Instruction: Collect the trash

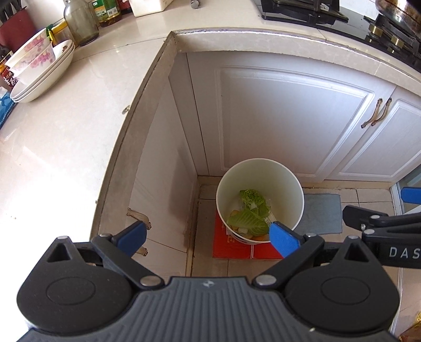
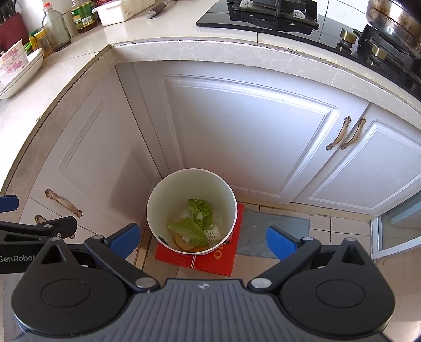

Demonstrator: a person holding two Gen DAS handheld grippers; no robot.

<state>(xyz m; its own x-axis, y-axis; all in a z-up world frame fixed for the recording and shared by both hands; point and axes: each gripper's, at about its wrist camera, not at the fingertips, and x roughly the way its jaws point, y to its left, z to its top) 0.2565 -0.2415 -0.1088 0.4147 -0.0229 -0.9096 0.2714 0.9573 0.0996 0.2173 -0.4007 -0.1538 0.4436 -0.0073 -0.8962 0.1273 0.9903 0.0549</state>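
A white round trash bin (image 1: 263,173) (image 2: 168,194) stands on a red flat box (image 1: 226,247) (image 2: 223,257) in the floor corner below the counter. Green cabbage leaves (image 1: 252,210) (image 2: 194,223) and orange scraps (image 2: 184,244) lie at its bottom. My left gripper (image 1: 208,238) hovers high above the bin's near left side, open and empty. My right gripper (image 2: 202,240) hangs open and empty right over the bin. Each gripper shows at the edge of the other's view.
White cabinet doors (image 2: 250,136) with metal handles (image 2: 344,132) close the corner. The pale countertop (image 1: 65,126) carries stacked bowls (image 1: 39,71), bottles (image 1: 81,21) and a gas stove (image 2: 276,13) with a pan (image 2: 394,21). A grey mat (image 2: 273,231) lies on the tiled floor.
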